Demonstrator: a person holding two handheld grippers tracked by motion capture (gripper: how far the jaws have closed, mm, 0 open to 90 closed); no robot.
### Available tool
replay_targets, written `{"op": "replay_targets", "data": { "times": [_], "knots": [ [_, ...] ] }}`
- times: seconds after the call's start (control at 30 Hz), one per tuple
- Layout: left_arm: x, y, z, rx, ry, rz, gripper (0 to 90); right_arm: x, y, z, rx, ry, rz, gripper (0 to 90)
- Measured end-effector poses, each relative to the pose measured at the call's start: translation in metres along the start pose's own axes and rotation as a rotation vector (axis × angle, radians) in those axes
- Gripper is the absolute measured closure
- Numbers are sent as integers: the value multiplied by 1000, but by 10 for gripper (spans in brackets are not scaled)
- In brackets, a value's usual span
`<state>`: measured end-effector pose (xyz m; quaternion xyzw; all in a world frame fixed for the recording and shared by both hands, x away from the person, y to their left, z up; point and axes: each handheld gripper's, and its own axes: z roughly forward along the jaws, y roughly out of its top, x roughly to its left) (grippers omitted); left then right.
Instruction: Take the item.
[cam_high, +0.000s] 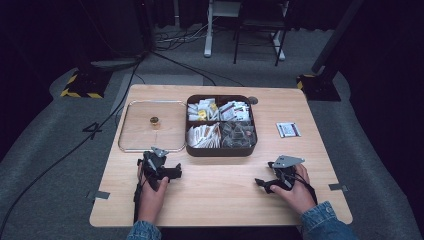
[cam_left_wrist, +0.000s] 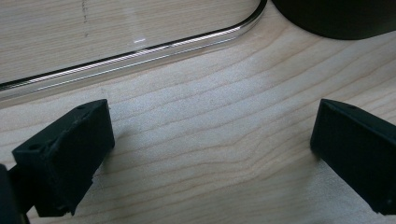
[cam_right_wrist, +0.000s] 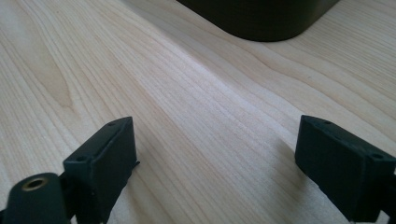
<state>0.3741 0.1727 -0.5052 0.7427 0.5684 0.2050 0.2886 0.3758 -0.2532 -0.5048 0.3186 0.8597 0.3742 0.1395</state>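
Observation:
My left gripper (cam_high: 165, 170) rests on the wooden table (cam_high: 220, 200) just in front of a clear glass lid (cam_high: 152, 126); its jaws stand wide open over bare wood (cam_left_wrist: 212, 135). My right gripper (cam_high: 265, 184) lies low on the table at the front right, also open with nothing between its jaws (cam_right_wrist: 215, 154). A dark square box (cam_high: 220, 124) with four compartments of packets sits at the table's middle. The lid's shiny rim (cam_left_wrist: 140, 53) and the box's corner (cam_left_wrist: 336, 18) show beyond the left jaws. The box's corner (cam_right_wrist: 261, 18) shows ahead of the right jaws.
A small gold knob (cam_high: 154, 120) sits at the centre of the glass lid. One loose packet (cam_high: 288, 130) lies to the right of the box. Tape marks (cam_high: 338, 187) sit near the table's edges. Cables, stands and a chair frame lie on the floor beyond the table.

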Motion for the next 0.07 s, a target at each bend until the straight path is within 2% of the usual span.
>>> {"op": "replay_targets", "data": {
  "times": [0.07],
  "knots": [
    [0, 0, 0, 0, 0, 0, 0, 0, 0, 0, 3, 2, -4, 106]
  ]
}}
